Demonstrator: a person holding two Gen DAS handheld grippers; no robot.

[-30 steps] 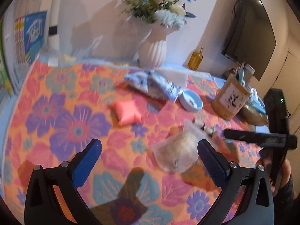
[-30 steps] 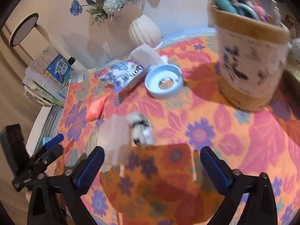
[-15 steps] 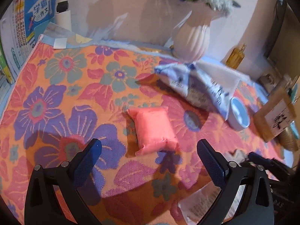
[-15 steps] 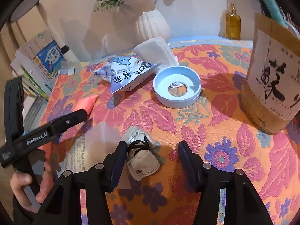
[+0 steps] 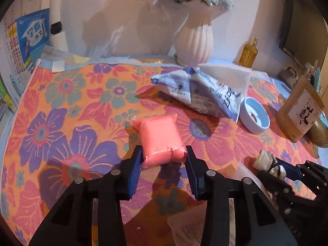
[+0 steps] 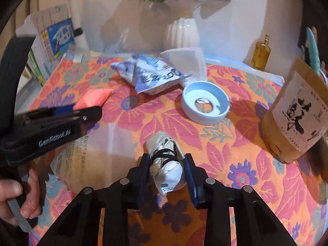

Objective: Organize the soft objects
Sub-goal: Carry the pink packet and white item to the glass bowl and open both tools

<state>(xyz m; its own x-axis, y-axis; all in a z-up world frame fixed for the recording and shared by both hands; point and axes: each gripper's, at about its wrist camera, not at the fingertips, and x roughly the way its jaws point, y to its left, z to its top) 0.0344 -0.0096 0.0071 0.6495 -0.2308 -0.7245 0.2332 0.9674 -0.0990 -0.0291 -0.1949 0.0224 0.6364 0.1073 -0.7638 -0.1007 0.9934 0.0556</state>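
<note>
A pink soft packet (image 5: 158,131) lies on the floral cloth (image 5: 71,102). My left gripper (image 5: 163,158) has its jaws closing around the packet's near end, and both pads touch its sides. A white cloth bundle tied with black string (image 6: 164,149) lies in front of the right wrist camera. My right gripper (image 6: 166,164) is closing on it too, pads against its flanks. In the right wrist view the left gripper (image 6: 96,112) reaches in from the left by the pink packet (image 6: 94,98). The bundle (image 5: 266,157) also shows at the lower right of the left wrist view.
A blue-and-white crumpled packet (image 5: 201,94) and a light-blue ring dish (image 5: 255,119) lie further back. A white vase (image 5: 194,43), an amber bottle (image 5: 248,53) and a brown holder (image 5: 301,114) stand behind. A clear bag of grain (image 6: 82,160) lies between the grippers. Books (image 5: 30,39) lean at left.
Both grippers went from wide open to narrow. The left moved forward and down onto the pink packet. The right came down around the white bundle.
</note>
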